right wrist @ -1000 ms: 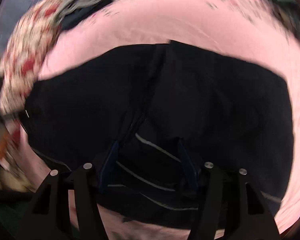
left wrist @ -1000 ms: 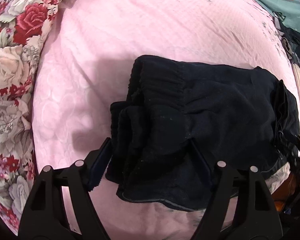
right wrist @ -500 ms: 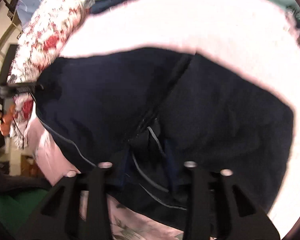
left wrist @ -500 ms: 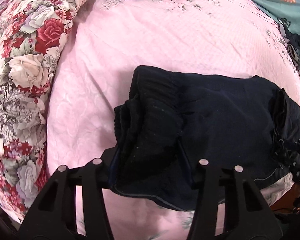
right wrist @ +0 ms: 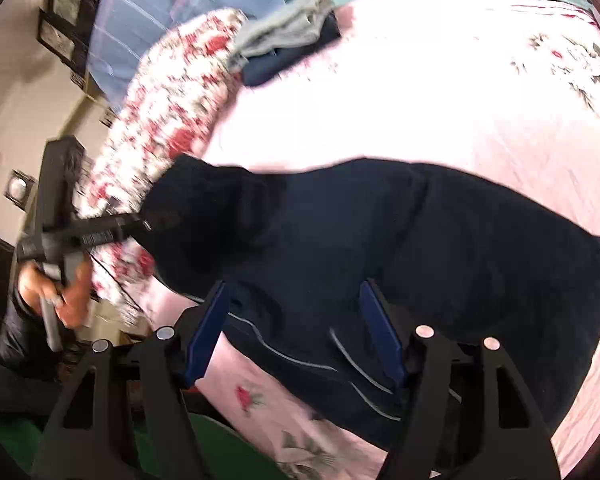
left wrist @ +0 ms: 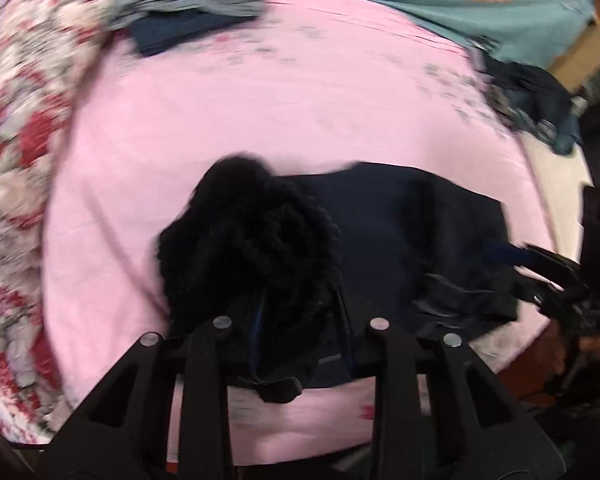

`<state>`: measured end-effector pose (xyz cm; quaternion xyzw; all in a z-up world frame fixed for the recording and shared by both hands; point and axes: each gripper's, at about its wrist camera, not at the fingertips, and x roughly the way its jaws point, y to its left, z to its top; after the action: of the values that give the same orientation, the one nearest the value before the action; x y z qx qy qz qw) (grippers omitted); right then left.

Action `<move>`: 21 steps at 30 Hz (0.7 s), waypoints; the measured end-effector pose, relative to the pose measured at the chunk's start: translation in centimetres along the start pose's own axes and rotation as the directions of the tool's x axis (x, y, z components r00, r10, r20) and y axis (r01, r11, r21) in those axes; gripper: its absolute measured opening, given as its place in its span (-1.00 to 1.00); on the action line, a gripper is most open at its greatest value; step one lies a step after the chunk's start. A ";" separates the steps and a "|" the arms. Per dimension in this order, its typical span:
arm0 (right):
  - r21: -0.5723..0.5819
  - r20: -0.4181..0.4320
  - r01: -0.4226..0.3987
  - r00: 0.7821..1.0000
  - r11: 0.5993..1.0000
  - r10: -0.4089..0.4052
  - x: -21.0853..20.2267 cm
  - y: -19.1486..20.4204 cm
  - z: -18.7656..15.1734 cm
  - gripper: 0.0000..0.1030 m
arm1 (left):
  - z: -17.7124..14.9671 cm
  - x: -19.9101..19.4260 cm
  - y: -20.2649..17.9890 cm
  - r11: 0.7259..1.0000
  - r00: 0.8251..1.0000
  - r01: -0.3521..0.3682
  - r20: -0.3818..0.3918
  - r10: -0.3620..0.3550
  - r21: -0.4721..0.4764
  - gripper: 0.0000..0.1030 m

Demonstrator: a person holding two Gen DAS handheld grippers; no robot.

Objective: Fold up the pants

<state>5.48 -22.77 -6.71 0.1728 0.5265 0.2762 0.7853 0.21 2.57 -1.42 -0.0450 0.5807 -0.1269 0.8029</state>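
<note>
Left wrist view: the pants point(left wrist: 380, 240) lie folded on the pink bed point(left wrist: 260, 120), their long axis running across the picture from the bunched, ribbed waistband end at left to the piped hem end at right. That waistband end is gathered into a dark lump and lifted off the cover; the left hand-held gripper point(left wrist: 300, 320) has its jaws closing, with that bunch of cloth pinched between them. Its fingertips are buried in the dark fabric and cannot be made out. Motion blur smears most of this view.

In the right wrist view the pants point(right wrist: 420, 260) stretch the same way, waistband end at left, piped end toward the lens. The right hand-held gripper point(right wrist: 296, 340) has its jaws opening, spread wide, blue pads point(right wrist: 204, 336) standing either side of the piped edge; whether they touch the cloth is hard to tell. The left gripper shows at far left, gripped by a hand point(right wrist: 68, 292).

A floral quilt point(left wrist: 16, 160) borders the bed at left, with folded clothes point(left wrist: 188, 12) stacked at the far edge. Another dark garment point(left wrist: 540, 104) lies at far right, cut off.
</note>
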 end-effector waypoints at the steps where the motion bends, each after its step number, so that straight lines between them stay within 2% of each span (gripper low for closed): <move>1: 0.008 0.011 -0.003 1.000 1.000 0.003 -0.5 0.1 -0.1 0.32 | 0.2 0.6 -1.6 0.999 1.000 -0.009 -0.010 0.010 0.047 -0.42; 3: 0.053 0.034 -0.041 0.999 0.998 0.039 -1.2 -0.7 0.6 0.38 | -0.1 2.4 -3.4 0.995 1.000 0.003 -0.028 0.000 0.105 -0.36; 5: 0.100 0.048 -0.062 0.997 0.993 0.057 -1.0 -1.1 1.2 0.40 | 0.1 5.2 -3.3 0.993 0.995 0.063 -0.089 -0.054 0.102 -0.22; 8: 0.153 0.032 -0.029 0.999 0.988 0.025 -1.2 -2.2 1.3 0.43 | -0.6 7.4 -3.7 0.993 0.990 0.033 -0.143 -0.017 0.113 -0.04; 10: 0.188 0.025 -0.034 0.999 0.982 0.030 -1.5 -2.5 1.2 0.48 | -0.9 5.9 -4.0 0.990 0.990 0.073 -0.127 -0.058 0.118 0.45; 12: 0.185 0.016 -0.030 1.000 0.982 0.027 -1.5 -2.1 1.2 0.56 | -1.3 4.0 -3.9 0.990 0.993 0.069 -0.100 -0.057 0.122 0.62; 16: 0.107 0.005 -0.038 0.999 0.994 0.038 -1.0 0.4 1.8 0.60 | -2.5 -0.6 -1.7 0.992 0.997 0.066 -0.053 -0.061 0.111 0.72; 19: 0.055 -0.021 -0.050 0.998 0.997 0.051 0.4 2.3 2.4 0.61 | -3.0 -3.1 0.6 0.996 0.999 0.035 0.004 -0.035 0.088 0.79; 21: 0.015 -0.043 -0.048 0.998 0.999 0.049 1.8 4.1 3.0 0.61 | -3.6 -4.8 3.1 0.999 0.998 -0.022 0.052 0.019 0.049 0.82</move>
<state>7.78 -18.42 -4.54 0.1850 0.5412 0.2951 0.7654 -4.07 7.08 1.16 -0.0226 0.5571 -0.1318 0.8196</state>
